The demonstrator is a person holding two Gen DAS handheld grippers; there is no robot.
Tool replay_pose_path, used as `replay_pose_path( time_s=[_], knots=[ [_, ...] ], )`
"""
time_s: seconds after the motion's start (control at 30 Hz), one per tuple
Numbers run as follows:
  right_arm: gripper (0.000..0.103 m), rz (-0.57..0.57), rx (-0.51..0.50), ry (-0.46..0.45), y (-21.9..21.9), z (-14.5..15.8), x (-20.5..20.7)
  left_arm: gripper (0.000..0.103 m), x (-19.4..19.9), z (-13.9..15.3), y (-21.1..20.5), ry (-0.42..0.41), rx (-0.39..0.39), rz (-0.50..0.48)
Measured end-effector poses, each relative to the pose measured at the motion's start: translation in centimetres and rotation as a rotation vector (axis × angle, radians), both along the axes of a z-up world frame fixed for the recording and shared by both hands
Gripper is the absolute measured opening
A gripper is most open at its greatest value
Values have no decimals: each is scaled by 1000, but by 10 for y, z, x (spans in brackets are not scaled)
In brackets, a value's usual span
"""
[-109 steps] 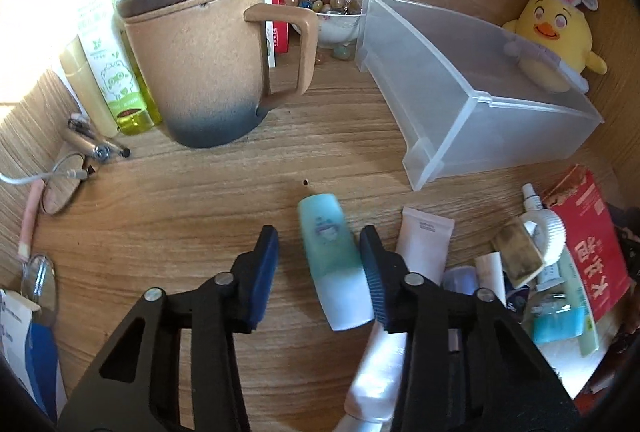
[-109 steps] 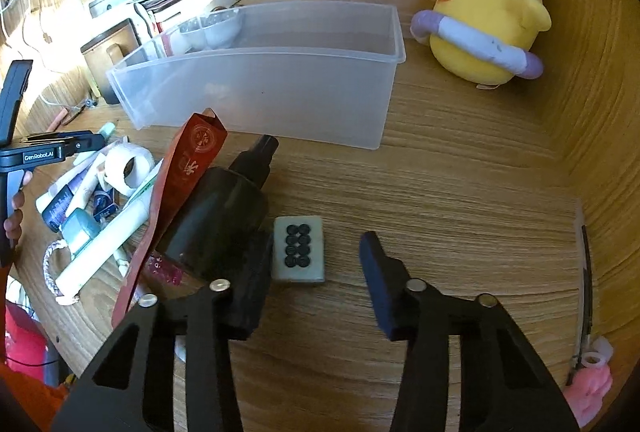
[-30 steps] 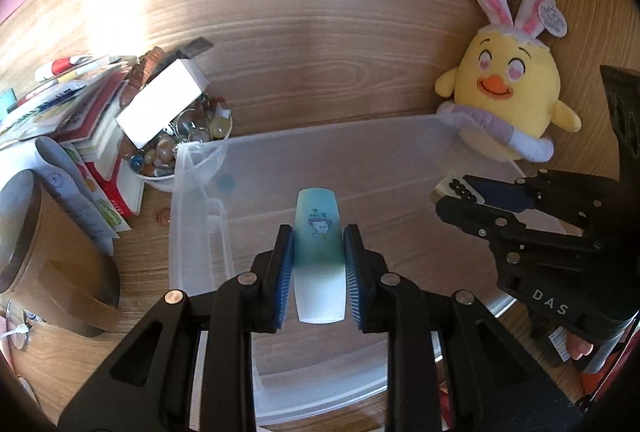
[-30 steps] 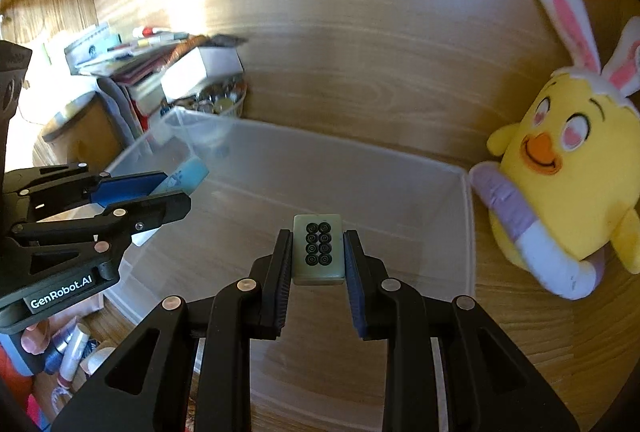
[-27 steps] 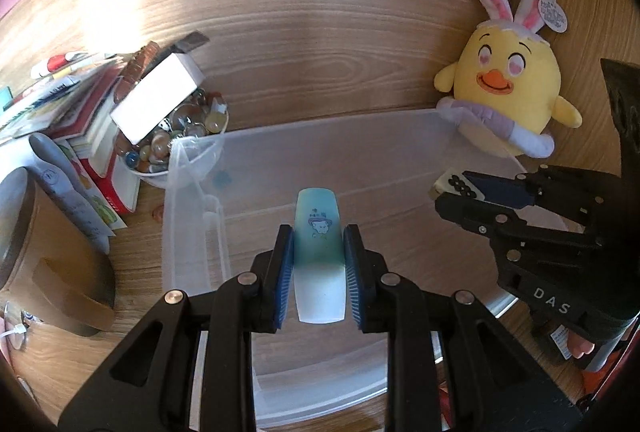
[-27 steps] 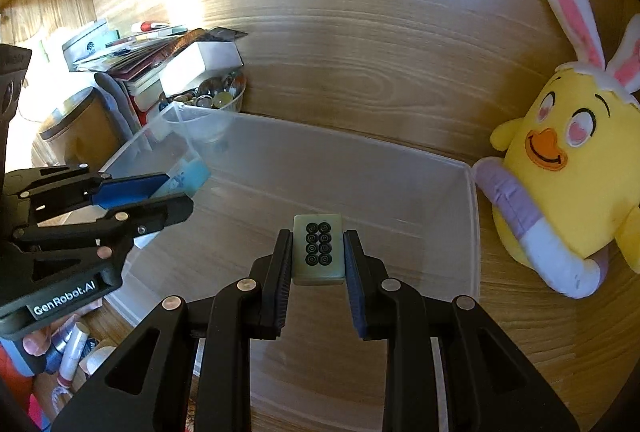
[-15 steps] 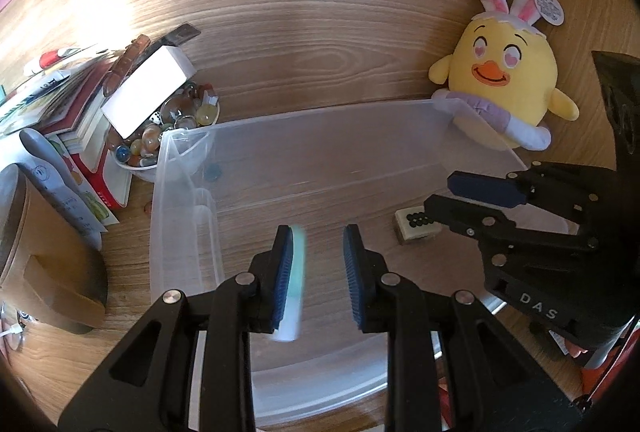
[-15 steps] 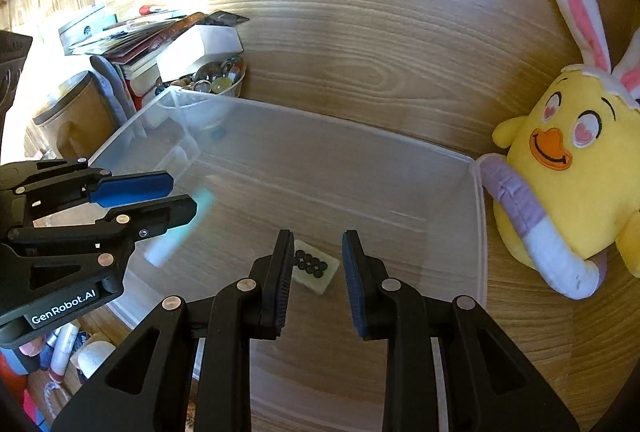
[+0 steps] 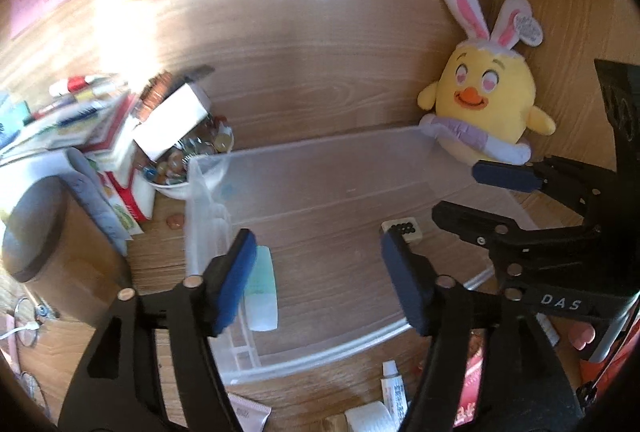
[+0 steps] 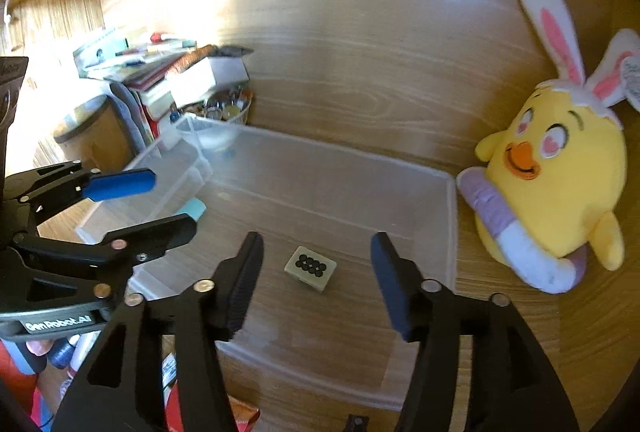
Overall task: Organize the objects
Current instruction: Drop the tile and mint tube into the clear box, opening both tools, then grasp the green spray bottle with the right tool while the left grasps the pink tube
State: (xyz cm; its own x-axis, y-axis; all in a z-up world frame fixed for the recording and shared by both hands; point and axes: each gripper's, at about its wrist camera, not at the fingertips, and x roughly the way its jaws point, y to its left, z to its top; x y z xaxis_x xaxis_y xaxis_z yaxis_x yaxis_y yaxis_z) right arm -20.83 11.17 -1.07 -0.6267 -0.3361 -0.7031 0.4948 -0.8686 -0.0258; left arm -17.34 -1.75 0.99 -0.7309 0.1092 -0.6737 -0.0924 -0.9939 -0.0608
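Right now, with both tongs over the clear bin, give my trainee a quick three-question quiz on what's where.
1. True or false: the tile lies on the bin floor.
2. Which is held? A. the tube in the left tongs B. the tile in the right tongs C. nothing in either
3. Fill in: outside the bin's right end sits a yellow ____.

Key: 1 true; 2 C, both tongs have just opened, tube and tile lying loose in the bin; 3 chick.
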Motion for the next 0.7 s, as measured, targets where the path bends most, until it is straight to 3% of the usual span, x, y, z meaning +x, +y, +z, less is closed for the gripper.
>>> replay_pose_path(
  time_s=[0.27, 0.47, 0.7],
  knots=[
    [71, -18, -26, 61, 19, 23, 32, 91, 37, 19, -3, 84, -39, 22],
    [80, -32, -34, 106, 31, 33, 61, 97, 67, 24, -8, 111, -63, 32],
    [82, -42, -56, 100, 44, 29, 86, 97, 97, 21, -23, 111, -69, 51]
  ],
)
